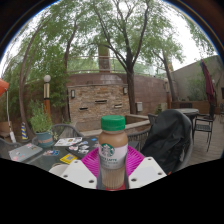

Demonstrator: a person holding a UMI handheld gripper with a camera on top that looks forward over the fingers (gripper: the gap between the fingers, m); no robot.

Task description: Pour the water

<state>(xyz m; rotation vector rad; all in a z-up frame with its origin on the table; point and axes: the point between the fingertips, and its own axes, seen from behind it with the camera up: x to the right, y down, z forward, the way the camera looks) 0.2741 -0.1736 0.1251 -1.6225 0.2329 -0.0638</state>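
The jaws (113, 170) are clamped on a green-capped Starbucks bottle (113, 152), held upright between the pink pads (93, 163). No receiving vessel shows. I'd keep it level until one is found, then tilt slowly; the cap looks still on. The bench (30, 152) lies cluttered left; a chair (168, 138) crowds the right

Item: my handheld two-finger gripper (113, 172). I log two pale grey, flat-faced angular fingers (146, 172), each lined on its inner face with a bright magenta pad (133, 160). I see no cables, screws, markings, sleeve or skin.
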